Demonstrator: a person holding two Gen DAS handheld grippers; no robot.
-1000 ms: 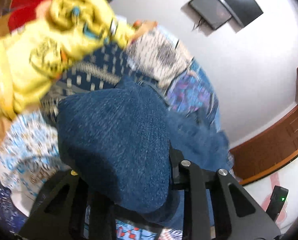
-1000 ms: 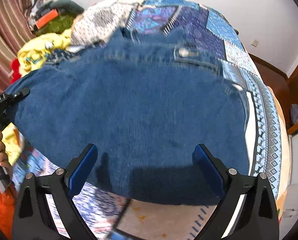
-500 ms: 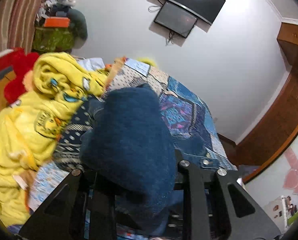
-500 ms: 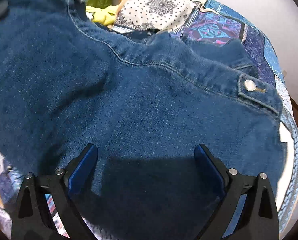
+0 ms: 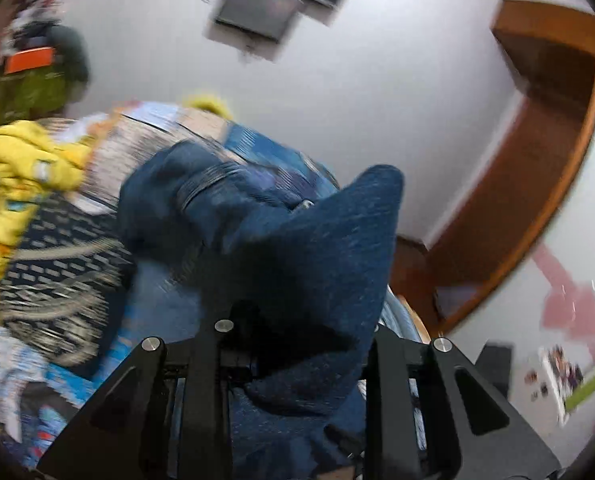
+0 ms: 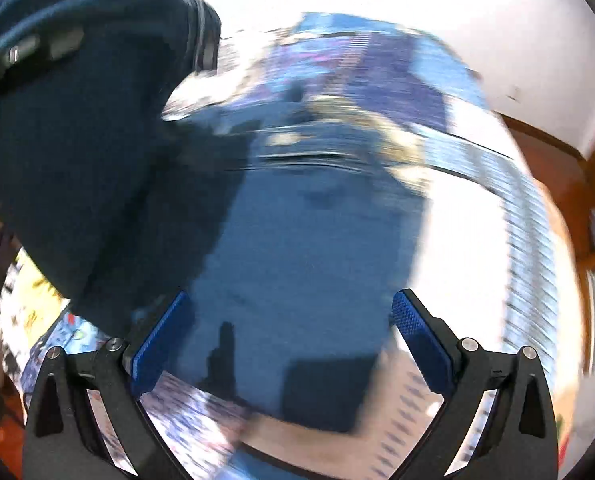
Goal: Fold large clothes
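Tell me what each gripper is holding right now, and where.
Left gripper pinches a bunched fold of the denim garment. Right gripper is open, holding nothing.

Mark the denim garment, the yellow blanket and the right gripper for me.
denim garment (image 5: 329, 264): left wrist view, on the raised fold.
yellow blanket (image 5: 13, 172): left wrist view, on its bunched top.
right gripper (image 6: 293, 344): right wrist view, midway between its open blue-padded fingertips.

My left gripper (image 5: 293, 360) was matte black, its two angular finger frames pierced by triangular cut-outs and studded with round silver screws along the lower edge of the frame. My right gripper (image 6: 293, 344) had the same black frames and silver screws, with textured bright-blue pads (image 6: 417, 340) lining the fingers' inner faces.
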